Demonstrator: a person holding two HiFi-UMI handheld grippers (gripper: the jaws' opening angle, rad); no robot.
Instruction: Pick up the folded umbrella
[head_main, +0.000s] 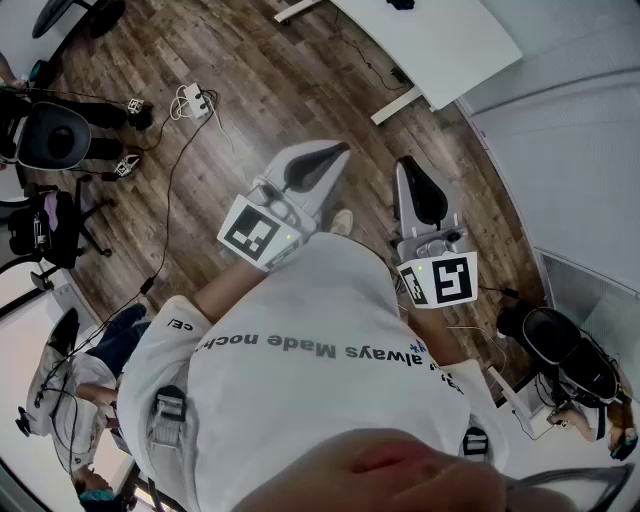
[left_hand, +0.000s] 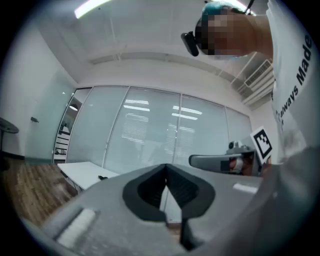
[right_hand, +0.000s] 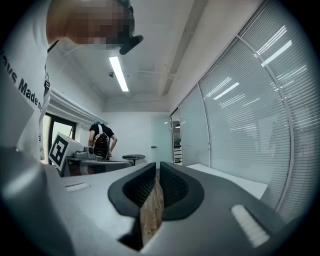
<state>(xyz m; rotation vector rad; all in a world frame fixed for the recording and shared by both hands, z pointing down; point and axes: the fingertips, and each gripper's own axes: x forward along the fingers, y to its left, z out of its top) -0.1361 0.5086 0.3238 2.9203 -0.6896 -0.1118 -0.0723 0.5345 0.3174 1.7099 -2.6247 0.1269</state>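
left gripper (head_main: 338, 152) and right gripper (head_main: 406, 166) both pressed together, empty; white shirt (head_main: 300, 370) hides wood floor (head_main: 240, 90) beneath

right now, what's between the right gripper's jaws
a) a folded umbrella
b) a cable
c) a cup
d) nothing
d: in the right gripper view the right gripper has its jaws together, and only a sliver of floor shows behind them.
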